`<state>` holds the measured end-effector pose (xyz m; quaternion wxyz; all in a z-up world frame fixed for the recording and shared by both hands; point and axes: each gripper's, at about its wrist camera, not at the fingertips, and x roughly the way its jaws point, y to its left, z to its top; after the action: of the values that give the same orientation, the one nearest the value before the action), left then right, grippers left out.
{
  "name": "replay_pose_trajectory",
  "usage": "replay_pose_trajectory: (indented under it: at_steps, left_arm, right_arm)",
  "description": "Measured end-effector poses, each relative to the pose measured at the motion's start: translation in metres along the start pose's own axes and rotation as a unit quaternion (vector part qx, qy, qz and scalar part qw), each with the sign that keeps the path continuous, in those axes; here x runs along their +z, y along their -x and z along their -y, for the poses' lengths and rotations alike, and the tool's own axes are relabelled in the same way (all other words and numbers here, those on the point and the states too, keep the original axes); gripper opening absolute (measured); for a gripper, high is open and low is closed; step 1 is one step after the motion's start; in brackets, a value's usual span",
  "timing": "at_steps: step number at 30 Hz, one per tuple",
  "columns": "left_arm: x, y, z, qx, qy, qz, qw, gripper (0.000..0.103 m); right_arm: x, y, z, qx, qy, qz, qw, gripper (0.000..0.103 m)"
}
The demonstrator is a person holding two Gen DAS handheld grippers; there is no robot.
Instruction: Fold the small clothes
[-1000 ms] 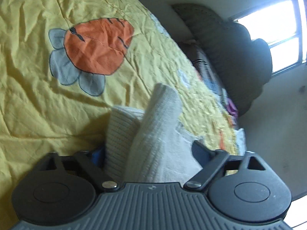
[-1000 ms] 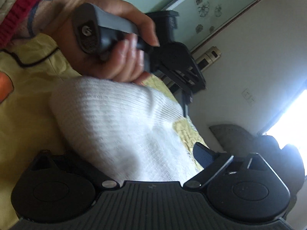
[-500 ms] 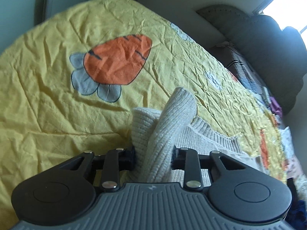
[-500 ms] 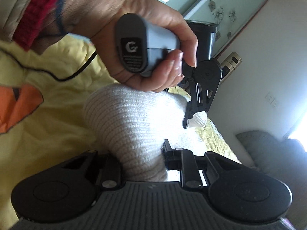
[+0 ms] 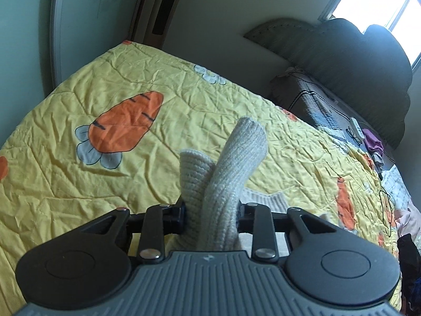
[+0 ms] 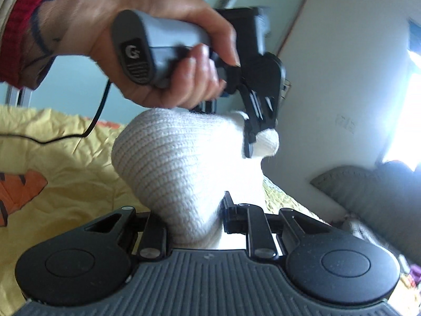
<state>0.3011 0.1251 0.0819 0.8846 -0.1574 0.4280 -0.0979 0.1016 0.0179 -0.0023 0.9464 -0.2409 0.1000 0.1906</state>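
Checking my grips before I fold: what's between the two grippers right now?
In the right wrist view, only the white knit garment spans from the right gripper to the left gripper; both are shut on it.

Open yellow quilt [image 5: 79, 184] is being left passable at left; the right edge is being crowded by clutter [image 5: 368, 142].
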Motion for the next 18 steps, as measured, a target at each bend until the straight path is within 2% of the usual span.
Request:
replay_pose_trajectory:
  at_steps: [11,18]
  left_arm:
    - [-0.017,0.008,0.073,0.004,-0.028,0.030,0.9991,0.029]
    - [-0.029,-0.005,0.118,-0.011,-0.039,0.024,0.9989,0.029]
  right_arm:
    - [-0.020,0.031,0.040,-0.028,-0.067,-0.006,0.997,0.021]
    - [-0.038,0.051,0.073,-0.039,-0.117,-0.019,0.992,0.021]
